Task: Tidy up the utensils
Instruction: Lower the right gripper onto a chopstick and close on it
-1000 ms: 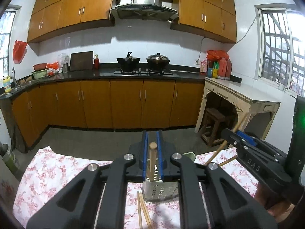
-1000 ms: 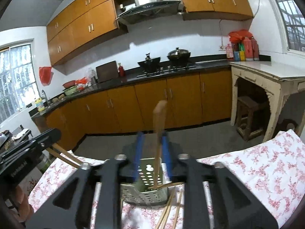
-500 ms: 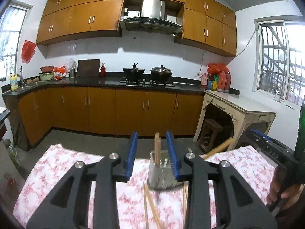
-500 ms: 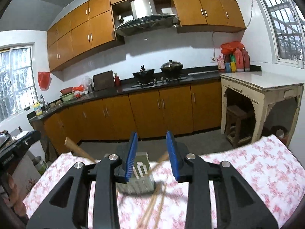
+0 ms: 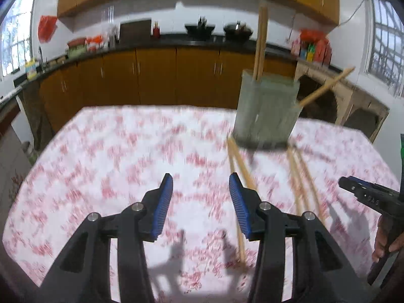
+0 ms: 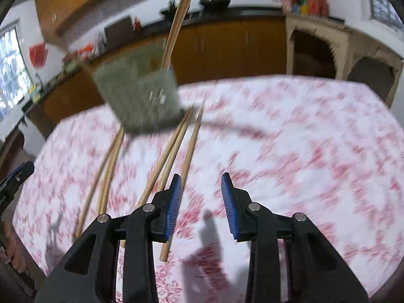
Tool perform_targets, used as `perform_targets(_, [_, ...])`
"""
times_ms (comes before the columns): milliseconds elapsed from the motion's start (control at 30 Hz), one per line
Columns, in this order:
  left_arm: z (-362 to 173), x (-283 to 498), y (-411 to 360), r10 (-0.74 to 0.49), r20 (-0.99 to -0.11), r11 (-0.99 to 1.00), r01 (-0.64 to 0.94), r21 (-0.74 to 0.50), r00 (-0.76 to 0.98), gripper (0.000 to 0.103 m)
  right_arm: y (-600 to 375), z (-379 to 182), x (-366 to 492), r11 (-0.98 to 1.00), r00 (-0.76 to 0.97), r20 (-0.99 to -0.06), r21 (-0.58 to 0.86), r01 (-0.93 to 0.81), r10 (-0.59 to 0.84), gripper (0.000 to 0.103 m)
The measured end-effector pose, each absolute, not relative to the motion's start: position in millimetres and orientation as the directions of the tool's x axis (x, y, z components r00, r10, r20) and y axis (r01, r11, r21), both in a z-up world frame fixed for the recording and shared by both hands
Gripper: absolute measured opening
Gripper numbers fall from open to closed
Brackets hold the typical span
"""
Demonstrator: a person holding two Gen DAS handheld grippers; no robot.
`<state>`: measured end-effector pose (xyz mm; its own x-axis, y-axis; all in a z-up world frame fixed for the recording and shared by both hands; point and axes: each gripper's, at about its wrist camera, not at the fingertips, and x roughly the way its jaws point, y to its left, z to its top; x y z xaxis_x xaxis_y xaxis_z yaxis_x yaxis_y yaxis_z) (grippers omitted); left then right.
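A grey perforated metal utensil holder (image 5: 266,111) stands on the surface under a white cloth with red flowers (image 5: 121,151), wooden chopsticks (image 5: 260,40) upright inside. More loose wooden chopsticks (image 6: 174,151) lie just before it. The left hand-held gripper (image 5: 200,203) has just been opening, nothing between its jaws; the right hand-held gripper (image 6: 201,203) hangs narrowly parted, empty.
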<state>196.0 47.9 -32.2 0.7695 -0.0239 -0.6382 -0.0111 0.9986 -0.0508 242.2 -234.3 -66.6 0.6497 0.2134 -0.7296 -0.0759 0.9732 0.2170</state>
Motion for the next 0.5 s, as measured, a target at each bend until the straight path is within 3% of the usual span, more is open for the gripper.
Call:
perform_targets(167, [-55.2, 200.5, 47.5, -0.043, -0.684, 0.998, 0.006, -0.056, 0.728, 0.046, -210.6, -90.2, 253.5, 0.983, 0.62, -0.764, 0.154, -0.098, 0.181, 0.032])
perform_targets(333, [-62.3, 205.8, 33.9, -0.066, -0.704, 0.998, 0.038, -0.056, 0.707, 0.046, -206.4, -100.3, 257.3, 0.992, 0.616, -0.778, 0.088, -0.094, 0.128, 0.008])
perform_targets(500, [-72.1, 216.5, 23.2, -0.119, -0.733, 0.993, 0.075, -0.093, 0.67, 0.046, -237.2, -101.2, 264.2, 0.993, 0.619, -0.78, 0.114, -0.004, 0.092, 0.008])
